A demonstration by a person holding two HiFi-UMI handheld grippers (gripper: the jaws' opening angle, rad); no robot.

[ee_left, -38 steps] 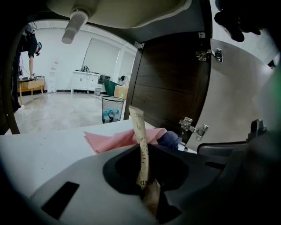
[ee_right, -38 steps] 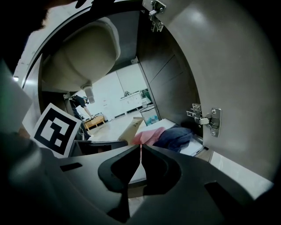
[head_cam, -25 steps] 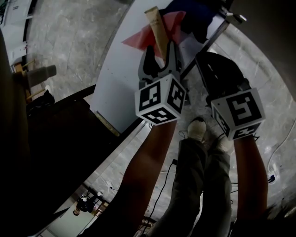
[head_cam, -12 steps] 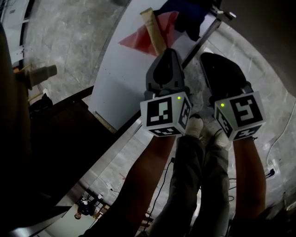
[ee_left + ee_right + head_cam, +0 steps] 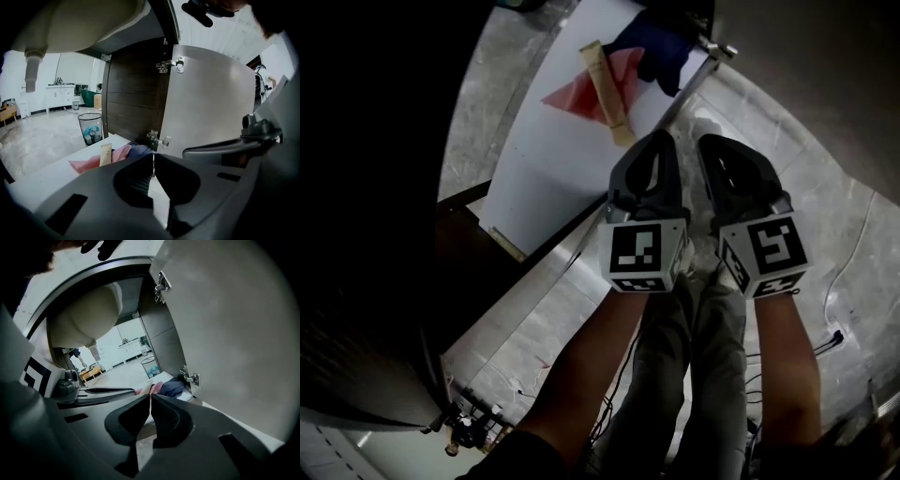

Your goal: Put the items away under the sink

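**A:** Where are the items now, and what do the fingers hold?

**B:** They hold nothing. The left gripper [image 5: 153, 157] has just been closing and its jaws now meet, with only air between them. The right gripper [image 5: 150, 397] also has its jaws together and is empty. The cream tube [image 5: 106, 154] lies ahead of the left fingertips, a little to their left, on top of the pink cloth [image 5: 84, 164]. The blue cloth [image 5: 138, 150] is just beyond the fingertips. All three rest on the white shelf [image 5: 544, 159] below the sink basin [image 5: 79, 23].

**A:** What can go wrong from here?

**B:** I think the blue cloth is the danger. It lies just beside the lower hinge [image 5: 157, 138] of the open cabinet door [image 5: 211, 103]. If the door swings shut, the cloth can get pinched there and the door will not close fully. Also the tube lies on soft cloth and not on the flat shelf, so a bump on the shelf may make it slide.

**A:** And what differs from a second ago?

**B:** Then the left jaws stood wide, right at the near end of the tube. Now they are together, and both grippers are drawn back toward the person, so the tube is well apart from the fingertips.
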